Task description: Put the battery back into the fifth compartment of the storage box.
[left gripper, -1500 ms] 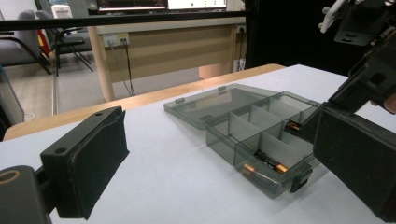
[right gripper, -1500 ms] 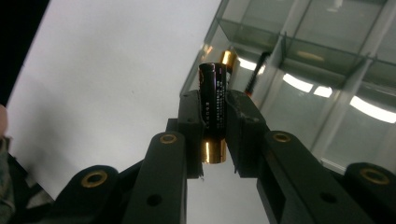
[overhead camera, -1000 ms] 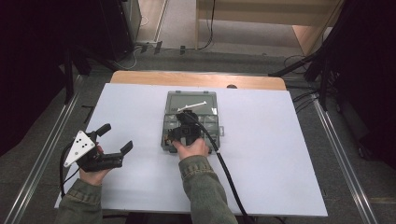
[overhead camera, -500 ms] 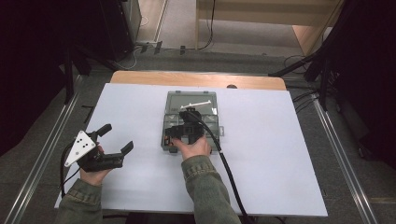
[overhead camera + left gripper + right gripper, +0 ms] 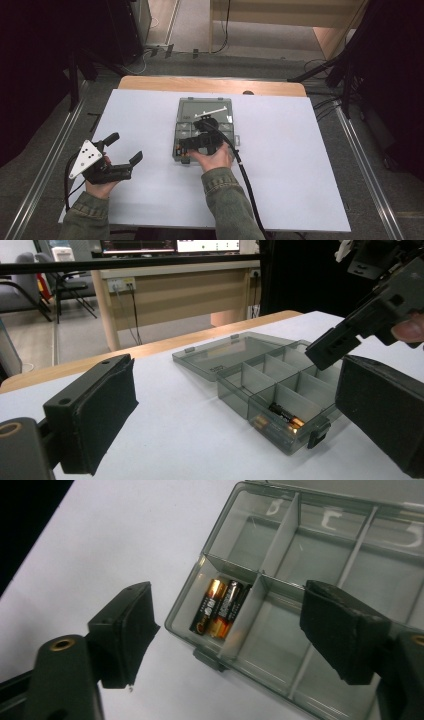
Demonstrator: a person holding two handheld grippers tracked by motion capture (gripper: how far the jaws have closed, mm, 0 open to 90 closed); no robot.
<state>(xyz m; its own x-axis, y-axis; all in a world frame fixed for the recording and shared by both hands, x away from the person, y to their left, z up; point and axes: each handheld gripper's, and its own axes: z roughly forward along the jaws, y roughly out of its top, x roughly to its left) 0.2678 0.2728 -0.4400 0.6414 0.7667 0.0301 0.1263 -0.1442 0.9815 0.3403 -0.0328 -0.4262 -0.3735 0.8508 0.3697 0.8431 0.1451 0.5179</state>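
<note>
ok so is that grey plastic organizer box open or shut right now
Open. The box has its clear lid swung back flat on the table, so its compartments are uncovered, and two batteries lie in a corner compartment.

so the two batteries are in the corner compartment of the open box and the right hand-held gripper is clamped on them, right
Not quite. The two batteries do lie in a corner compartment of the open box, but the right hand-held gripper is not clamped on them: its jaws have just been opening and stand apart above them, as the right gripper view shows.
</note>
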